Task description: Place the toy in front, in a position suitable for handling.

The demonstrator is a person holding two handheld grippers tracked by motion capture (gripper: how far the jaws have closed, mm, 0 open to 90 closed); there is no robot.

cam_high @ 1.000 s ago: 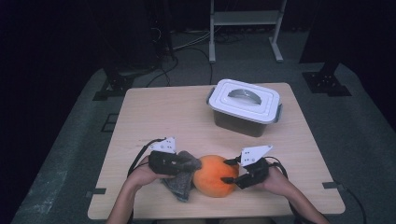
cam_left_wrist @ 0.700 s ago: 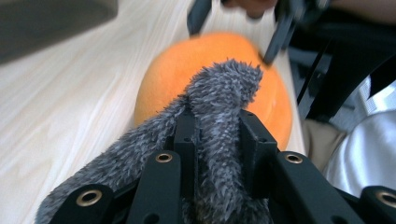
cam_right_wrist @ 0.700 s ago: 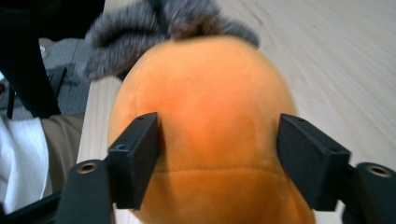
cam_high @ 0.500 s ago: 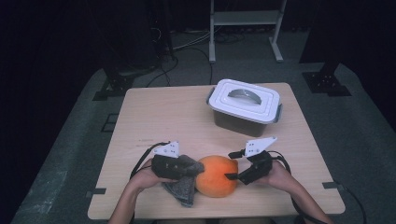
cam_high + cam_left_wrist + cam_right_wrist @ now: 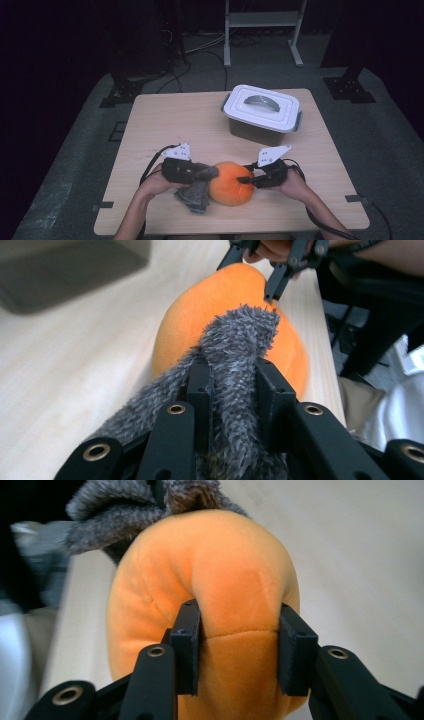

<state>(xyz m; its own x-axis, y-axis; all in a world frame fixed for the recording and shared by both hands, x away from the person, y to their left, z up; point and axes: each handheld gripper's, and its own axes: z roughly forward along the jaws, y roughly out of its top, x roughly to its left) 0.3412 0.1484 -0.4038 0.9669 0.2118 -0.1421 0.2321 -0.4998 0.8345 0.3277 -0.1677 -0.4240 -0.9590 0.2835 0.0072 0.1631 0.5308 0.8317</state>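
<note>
Grey furry cloth (image 5: 235, 355) pinched by left gripper (image 5: 234, 390), right gripper (image 5: 239, 645) just closing, squeezing orange plush (image 5: 220, 600)

Cloth (image 5: 194, 193) left of cushion (image 5: 229, 184)

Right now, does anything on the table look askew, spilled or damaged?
Nothing stands out. The orange plush is pinched between the right gripper jaws, the grey furry cloth between the left gripper jaws; the lidded box sits level.

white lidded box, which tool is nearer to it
Right. The right tool, pinching the orange plush, sits almost straight in front of the white lidded box; the left tool, clamped on the grey furry cloth, lies farther left.
</note>
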